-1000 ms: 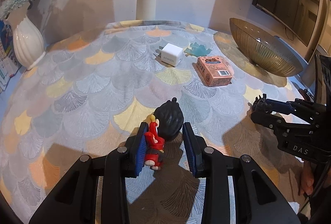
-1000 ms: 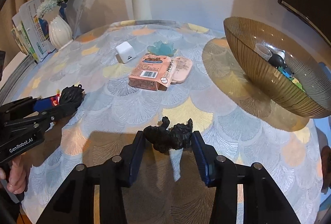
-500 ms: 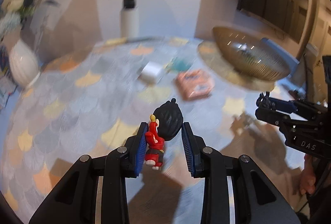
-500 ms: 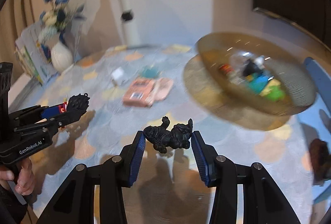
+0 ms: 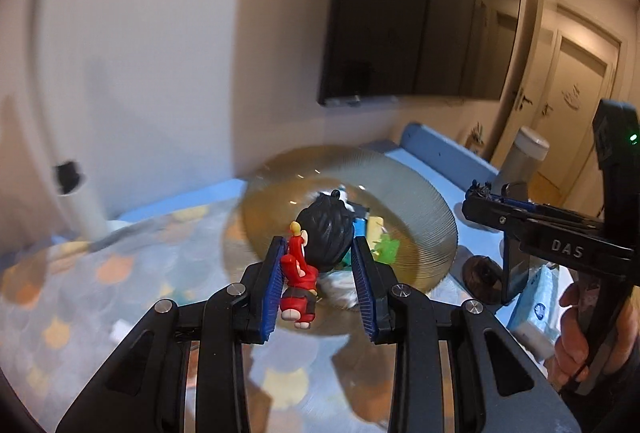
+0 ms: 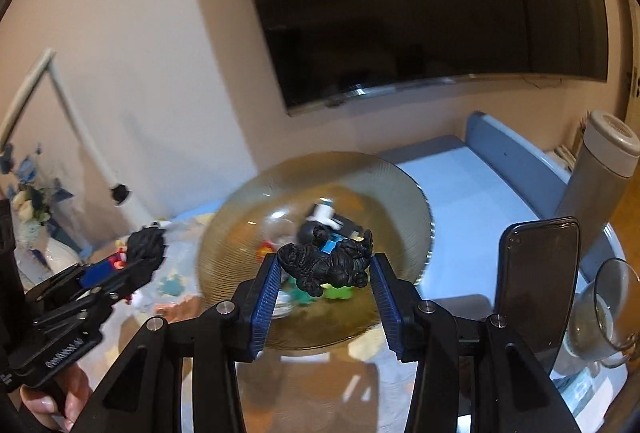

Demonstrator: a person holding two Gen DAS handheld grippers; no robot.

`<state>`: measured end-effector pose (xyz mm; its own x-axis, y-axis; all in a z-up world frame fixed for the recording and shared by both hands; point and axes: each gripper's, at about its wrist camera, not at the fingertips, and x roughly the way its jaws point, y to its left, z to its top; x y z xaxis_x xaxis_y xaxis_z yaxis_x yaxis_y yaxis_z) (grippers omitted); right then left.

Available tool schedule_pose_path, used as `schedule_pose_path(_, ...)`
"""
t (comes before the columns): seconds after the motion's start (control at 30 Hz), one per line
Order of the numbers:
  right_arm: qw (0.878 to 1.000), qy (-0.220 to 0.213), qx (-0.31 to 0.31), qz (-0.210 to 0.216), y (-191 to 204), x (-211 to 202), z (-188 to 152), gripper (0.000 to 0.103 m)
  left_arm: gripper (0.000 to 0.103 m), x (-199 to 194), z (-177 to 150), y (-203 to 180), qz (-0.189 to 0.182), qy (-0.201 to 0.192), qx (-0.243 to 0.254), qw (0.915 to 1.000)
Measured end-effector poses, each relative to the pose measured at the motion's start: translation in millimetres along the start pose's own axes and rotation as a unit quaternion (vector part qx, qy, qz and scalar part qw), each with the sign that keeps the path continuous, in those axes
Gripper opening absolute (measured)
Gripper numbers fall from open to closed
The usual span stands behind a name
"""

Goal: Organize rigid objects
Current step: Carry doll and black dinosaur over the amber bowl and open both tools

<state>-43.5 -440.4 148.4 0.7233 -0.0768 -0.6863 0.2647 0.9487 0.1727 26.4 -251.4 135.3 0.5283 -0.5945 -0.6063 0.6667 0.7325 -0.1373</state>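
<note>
Black "DAS" lettering marks the right gripper [image 5: 478, 191], clamping a black figure [image 6: 326, 263]; left gripper [image 5: 318, 273] clamps a red doll [image 5: 302, 271] before the bowl [image 5: 424, 205].

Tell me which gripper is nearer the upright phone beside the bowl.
Right. The right gripper, shut on a black figure, has the phone standing just off its right finger. The left gripper, holding a red doll, is on the far side of the bowl.

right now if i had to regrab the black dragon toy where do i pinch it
Across its two ends, as the right gripper does now: the black dragon toy lies lengthwise between the pads. Come from above and behind, toward the bowl. Its lumpy body gives the ridged pads purchase; the thin curled tips at the top look too slight to hold.
</note>
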Motion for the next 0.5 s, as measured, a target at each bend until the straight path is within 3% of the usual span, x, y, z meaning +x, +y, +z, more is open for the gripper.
schedule_pose_path(0.27, 0.999, 0.047, -0.006, -0.021, -8, 35, -13, 0.045, 0.030, 56, -3, 0, -0.014, 0.061, -0.008, 0.9980)
schedule_pose_path(0.3, 0.999, 0.050, -0.004, -0.022, -8, 37, -13, 0.049, 0.034, 59, -3, -2, -0.008, 0.064, 0.000, 0.9979)
schedule_pose_path(0.37, 0.999, 0.047, 0.003, -0.024, -11, 39, -10, 0.063, 0.072, 59, -1, -2, -0.010, 0.062, 0.003, 0.9980)
schedule_pose_path(0.4, 0.999, 0.040, 0.007, -0.024, -12, 36, -9, 0.064, 0.085, 54, 1, 2, -0.006, 0.055, -0.005, 0.9984)
schedule_pose_path(0.5, 0.999, 0.025, 0.005, -0.021, -10, 27, -6, 0.064, 0.085, 28, 2, 12, 0.002, 0.010, -0.022, 0.9997)
